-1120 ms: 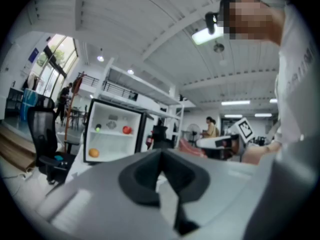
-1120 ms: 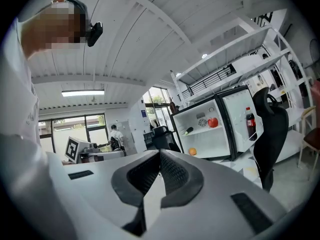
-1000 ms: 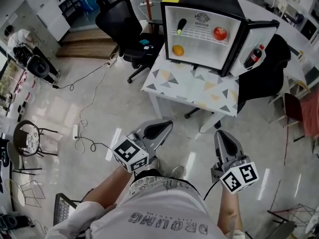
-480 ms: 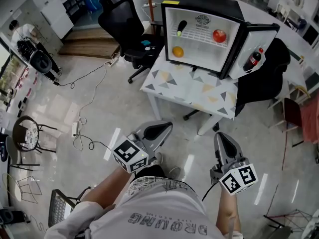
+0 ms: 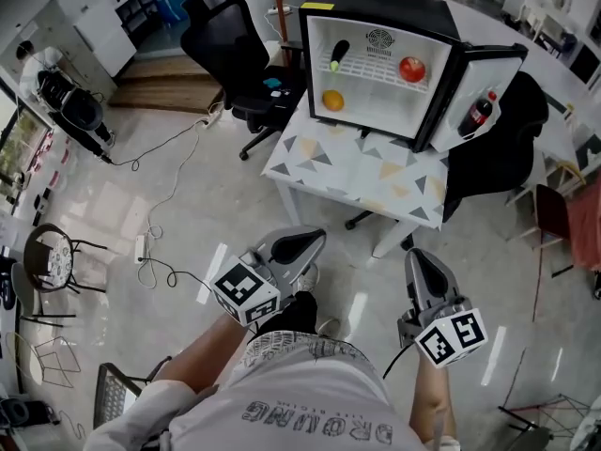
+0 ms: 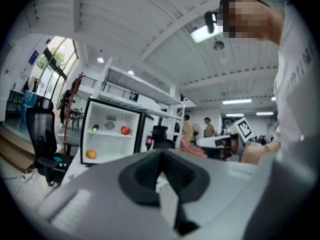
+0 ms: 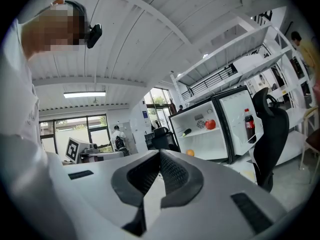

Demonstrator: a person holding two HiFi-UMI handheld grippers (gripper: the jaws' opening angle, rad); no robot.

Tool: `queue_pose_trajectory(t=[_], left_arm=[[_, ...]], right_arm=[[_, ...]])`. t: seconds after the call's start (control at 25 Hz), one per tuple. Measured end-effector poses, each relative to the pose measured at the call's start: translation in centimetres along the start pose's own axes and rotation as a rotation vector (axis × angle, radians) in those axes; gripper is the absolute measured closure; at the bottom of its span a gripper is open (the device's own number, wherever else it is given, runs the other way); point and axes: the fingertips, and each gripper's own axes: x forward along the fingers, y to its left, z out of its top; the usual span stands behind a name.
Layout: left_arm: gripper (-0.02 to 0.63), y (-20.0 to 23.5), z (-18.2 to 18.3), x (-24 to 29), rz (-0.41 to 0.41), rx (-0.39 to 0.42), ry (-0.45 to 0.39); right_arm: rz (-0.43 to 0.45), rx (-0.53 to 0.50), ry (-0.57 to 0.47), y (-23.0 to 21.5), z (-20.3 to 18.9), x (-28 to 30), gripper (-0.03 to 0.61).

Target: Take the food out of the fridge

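While we stood well back from the fridge point(image 5: 390, 6), both grippers hung low in the head view, pointing toward it and touching nothing. Our left gripper point(image 5: 305, 242) sat at lower centre with its jaws pressed together and nothing between them. Its own view showed the two dark pads meeting along one line. Our right gripper point(image 5: 420, 263) sat at lower right, its jaws likewise closed tight and empty.

We saw the fridge at top centre of the head view, standing on a small table point(image 5: 347, 172) with a triangle pattern. Its door point(image 5: 488, 73) was swung wide to the right. The food lay inside. A red fruit point(image 5: 411, 68) rested at the right of the wire shelf and a long dark vegetable point(image 5: 339, 54) with a green end lay at the shelf's left. An orange point(image 5: 332, 101) sat on the compartment floor at lower left. A cola bottle point(image 5: 477, 111) stood upright in the door rack.

A black office chair point(image 5: 235, 54) stood just left of the table, and a second dark chair point(image 5: 502, 148) stood beside the table's right end, below the open door. At the far left edge we could see a stool point(image 5: 49, 261) with a round seat on the glossy floor
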Motion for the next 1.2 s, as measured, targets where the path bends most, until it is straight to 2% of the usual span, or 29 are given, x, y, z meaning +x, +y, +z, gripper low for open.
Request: queue_pose_trajectory(t=[0.28,0.64,1.2], left_arm=[[0.606,2.9,-0.6,1.7,0.002,-0.018,0.007],[0.606,9.0,0.0,4.9,-0.002,-0.03,0.011],[0.606,17.5,0.9,9.4,-0.057,-0.051,0.028]], right_arm=[[-0.012,-0.002,0.014,-1.8,-0.2,2.8,0.577],[-0.02,0.005,0.023,-4.1,0.6,8.7,0.577],[-0.08,0.025,0.04,-7.7,1.4,16.9,0.577]])
